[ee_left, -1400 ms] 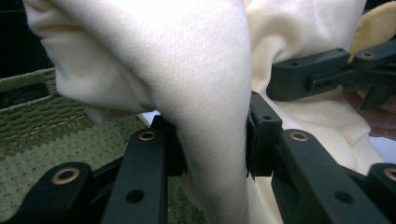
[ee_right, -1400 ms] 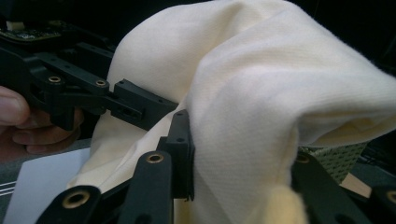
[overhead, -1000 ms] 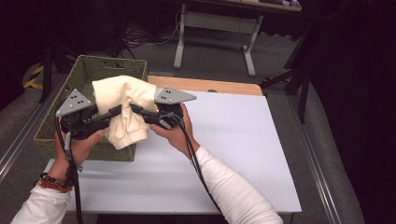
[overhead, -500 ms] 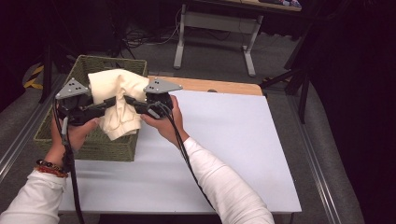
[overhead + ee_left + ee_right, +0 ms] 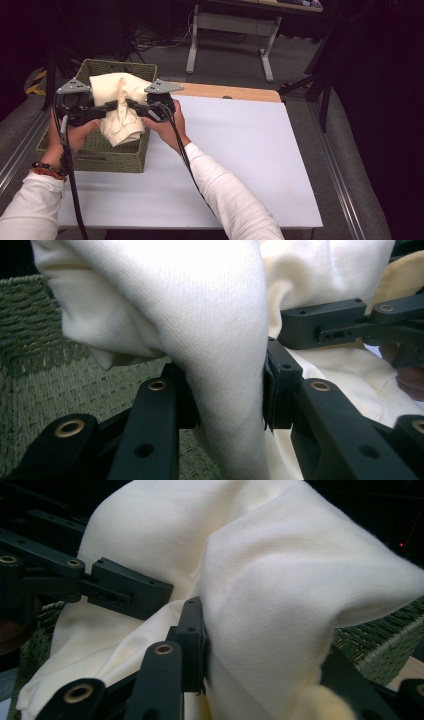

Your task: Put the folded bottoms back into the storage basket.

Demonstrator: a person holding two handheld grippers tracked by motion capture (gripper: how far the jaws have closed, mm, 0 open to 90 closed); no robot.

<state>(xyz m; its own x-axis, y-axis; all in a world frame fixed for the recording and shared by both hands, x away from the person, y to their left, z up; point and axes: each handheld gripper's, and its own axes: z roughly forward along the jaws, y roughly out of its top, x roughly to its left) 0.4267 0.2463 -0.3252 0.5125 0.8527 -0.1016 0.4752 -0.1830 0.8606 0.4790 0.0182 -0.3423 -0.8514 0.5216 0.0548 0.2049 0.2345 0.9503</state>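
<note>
A bunched cream cloth [image 5: 120,102] hangs over the green woven basket [image 5: 107,155] at the table's left edge. My left gripper [image 5: 102,111] comes in from the left and is shut on a thick fold of the cloth [image 5: 220,365], with its pads pressing both sides. From the right, my right gripper [image 5: 134,107] is shut on another fold of the cloth [image 5: 260,610]. The two grippers face each other, close together, above the basket. In the left gripper view the right gripper's jaws lie at upper right. The cloth's lower end dangles into the basket.
The white table top [image 5: 240,150] spreads to the right of the basket, with a wooden strip [image 5: 225,91] at its far edge. A desk frame [image 5: 230,30] stands on the floor beyond. Cables trail from both grippers along the forearms.
Both grippers have carried the cloth leftward and a little down, from above the basket's right edge to over its middle. The grips have not changed.
</note>
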